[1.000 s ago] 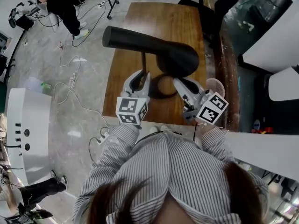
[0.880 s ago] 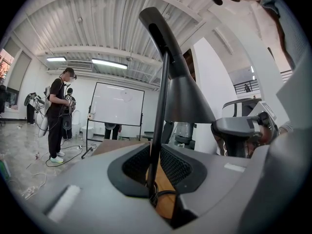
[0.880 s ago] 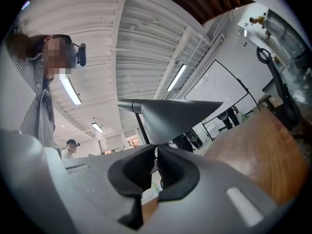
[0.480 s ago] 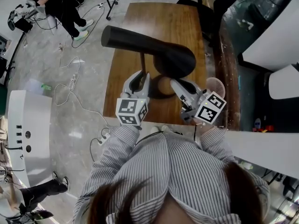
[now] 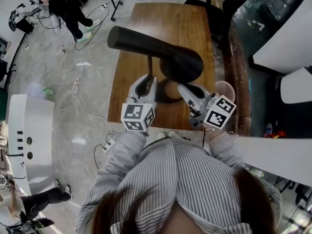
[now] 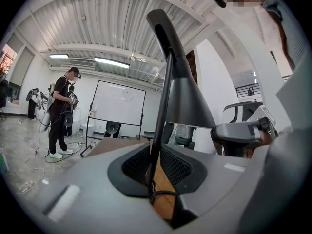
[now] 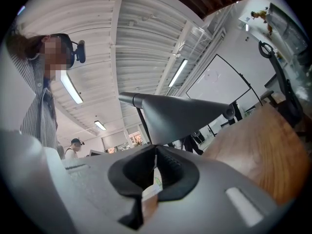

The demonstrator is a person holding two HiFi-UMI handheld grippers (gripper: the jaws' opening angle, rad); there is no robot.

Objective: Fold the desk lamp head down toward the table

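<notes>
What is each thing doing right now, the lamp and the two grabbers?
lamp head, raised above the table, not folded down yet
lamp pole, standing, gripped by the left gripper
left gripper, shut on the lamp pole
right gripper, shut, nothing in it, below the lamp head

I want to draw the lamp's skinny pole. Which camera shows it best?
The left gripper view: the lamp pole rises long and close between the left gripper's jaws up to the lamp head. The head view shows only a short bit under the lamp head; the right gripper view shows a sliver behind it.
</notes>
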